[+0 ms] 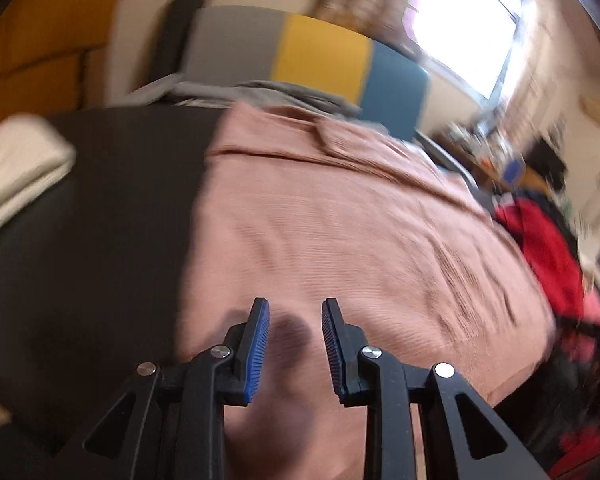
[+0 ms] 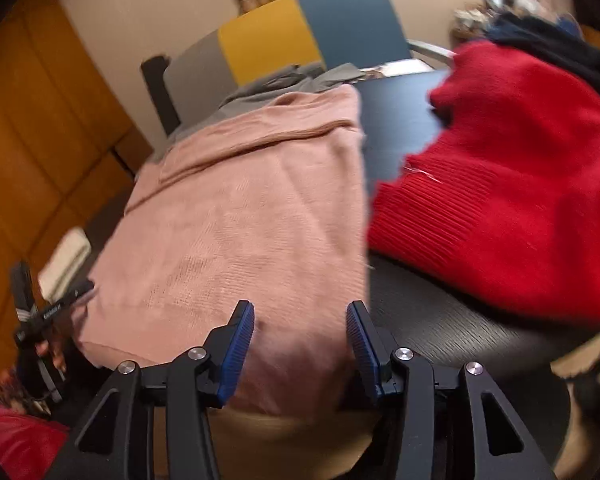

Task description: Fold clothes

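Pink garment lying flat on the dark table, beside the red sweater; left gripper and right gripper, both spread and empty, risk snagging the sweater's edge.

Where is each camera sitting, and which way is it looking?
Left wrist: sits on the left gripper, looking forward over the pink top toward the chair and window; its open jaws show.
Right wrist: sits on the right gripper, looking over the pink top's near right edge; its open jaws show, and the left gripper at far left.
Both see: pink top, red sweater, chair, dark table.
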A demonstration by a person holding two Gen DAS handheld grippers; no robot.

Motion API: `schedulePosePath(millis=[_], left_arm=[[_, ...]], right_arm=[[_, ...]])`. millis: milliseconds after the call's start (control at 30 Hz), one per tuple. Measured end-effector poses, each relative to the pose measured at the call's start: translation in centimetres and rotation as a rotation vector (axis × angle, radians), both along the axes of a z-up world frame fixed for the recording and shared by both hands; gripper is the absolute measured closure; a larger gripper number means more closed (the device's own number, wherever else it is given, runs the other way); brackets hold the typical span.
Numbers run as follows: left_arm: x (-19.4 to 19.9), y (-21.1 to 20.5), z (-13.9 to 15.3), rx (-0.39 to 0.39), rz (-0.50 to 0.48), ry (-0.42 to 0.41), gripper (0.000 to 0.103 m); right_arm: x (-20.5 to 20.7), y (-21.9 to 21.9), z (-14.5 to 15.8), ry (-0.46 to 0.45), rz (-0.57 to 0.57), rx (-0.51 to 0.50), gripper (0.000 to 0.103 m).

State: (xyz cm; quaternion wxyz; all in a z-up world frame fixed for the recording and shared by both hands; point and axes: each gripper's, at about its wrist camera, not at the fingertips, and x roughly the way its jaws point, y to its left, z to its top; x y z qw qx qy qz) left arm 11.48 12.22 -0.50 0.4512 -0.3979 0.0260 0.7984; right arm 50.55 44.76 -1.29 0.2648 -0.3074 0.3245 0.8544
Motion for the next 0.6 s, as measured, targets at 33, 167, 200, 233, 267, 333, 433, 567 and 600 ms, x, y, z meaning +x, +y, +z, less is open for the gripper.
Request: schedulePosePath(millis=[33,167,200,233,267,333,433,567,600], left_arm=[[-0.7,-1.2,-0.2,0.014,0.024,-0.044,0.076],[-2.0,-3.8,-1.3,0.049,0.035,-0.170,0.076],[-2.1,-4.3,-1.7,0.057,0.026,-0.201,0.076],[-2.3,-4.5,-2.3,0.076,0.012,-0.250,0.076],[-2.3,-4.6,-2.8,0.093,0.007,-0.287,0.076],[-2.4,-4.8,-3.2,0.133,0.007,-0.335,0.076],[-2.5,-5.0,-3.9,0.177,-0.005,-0.408,0.076],[-2.2,-5.2,-4.5,0.200,-0.034,-0.477,0.076],[-2.1,-5.2,-4.6,0.201,-0.040,-0.491,0.076]], right_arm=[[0.7,0.3,-0.4,-0.001,-0.015,-0.020,0.054],[2.1,0.7,-1.8,0.041,-0.021,-0.085,0.054],[2.0,0.8,-1.9,0.057,-0.013,-0.094,0.054],[1.8,0.8,-2.1,0.066,-0.007,-0.098,0.054],[1.5,0.7,-2.2,0.069,0.001,-0.097,0.054],[1.1,0.7,-2.4,0.072,0.016,-0.094,0.053],[0.7,0.7,-2.6,0.080,0.024,-0.099,0.053],[1.2,1.0,-3.2,0.141,0.044,-0.165,0.053],[1.2,1.0,-3.3,0.155,0.048,-0.177,0.053]])
